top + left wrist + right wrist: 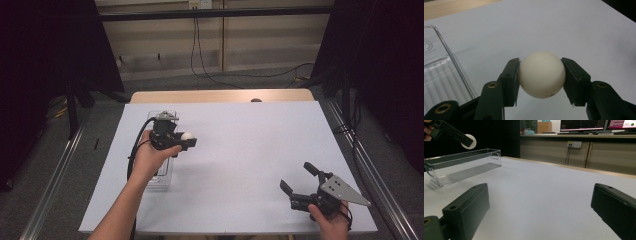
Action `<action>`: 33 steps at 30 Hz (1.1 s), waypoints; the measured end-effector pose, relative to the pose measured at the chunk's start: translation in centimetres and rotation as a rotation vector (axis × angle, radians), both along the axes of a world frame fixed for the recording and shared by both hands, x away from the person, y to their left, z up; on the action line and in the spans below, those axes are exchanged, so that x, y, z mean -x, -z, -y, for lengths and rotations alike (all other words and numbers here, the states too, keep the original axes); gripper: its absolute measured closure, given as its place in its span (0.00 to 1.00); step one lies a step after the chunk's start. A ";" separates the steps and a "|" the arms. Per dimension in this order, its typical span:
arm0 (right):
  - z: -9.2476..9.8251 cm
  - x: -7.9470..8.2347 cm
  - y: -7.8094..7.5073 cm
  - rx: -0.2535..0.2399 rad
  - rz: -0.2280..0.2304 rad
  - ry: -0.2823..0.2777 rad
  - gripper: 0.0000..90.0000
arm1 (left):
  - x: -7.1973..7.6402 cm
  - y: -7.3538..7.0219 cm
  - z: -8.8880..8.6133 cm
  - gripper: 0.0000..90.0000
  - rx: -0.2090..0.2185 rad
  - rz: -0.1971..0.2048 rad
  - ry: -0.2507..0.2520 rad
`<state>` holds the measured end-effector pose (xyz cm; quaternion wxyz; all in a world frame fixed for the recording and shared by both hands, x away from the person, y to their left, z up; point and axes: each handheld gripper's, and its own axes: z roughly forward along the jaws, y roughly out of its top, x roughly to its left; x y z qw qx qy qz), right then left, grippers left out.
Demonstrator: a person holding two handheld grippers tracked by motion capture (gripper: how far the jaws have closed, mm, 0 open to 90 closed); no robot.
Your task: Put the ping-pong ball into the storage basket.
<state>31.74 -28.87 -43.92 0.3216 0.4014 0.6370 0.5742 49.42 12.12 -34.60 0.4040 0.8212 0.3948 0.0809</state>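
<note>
On the left side of the white worktop [240, 150] sits a long clear plastic box [162, 177]. It is see-through, with ridges on its floor. In the right claw view the box [461, 166] lies long and low on the worktop [544, 192].

Just above the box's right edge is the left claw [187, 138], held in the person's left hand [152, 157]. This claw is squeezed onto a small white ball [187, 136]. In the left claw view the ball [541, 74] sits tight between the two black pads [510, 77], one pad touching each side. The ball is up in the air, off the worktop [564, 30], and the box [441, 72] is just beside it.

Well apart, near the front right corner, is the right claw [297, 177] in the person's right hand [330, 222]. Its jaws stand wide, with nothing between them.
</note>
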 end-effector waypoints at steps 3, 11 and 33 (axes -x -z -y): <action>0.0 0.0 0.0 -0.002 0.000 0.004 0.02 | -0.1 0.0 -0.1 0.57 0.004 0.003 0.002; 0.0 0.0 0.0 -0.002 0.000 0.004 0.02 | -0.1 -0.1 -0.3 0.57 0.002 0.005 0.007; -0.1 -0.1 0.0 -0.004 0.002 0.009 0.01 | -0.3 -0.5 -0.6 0.57 -0.004 0.003 0.005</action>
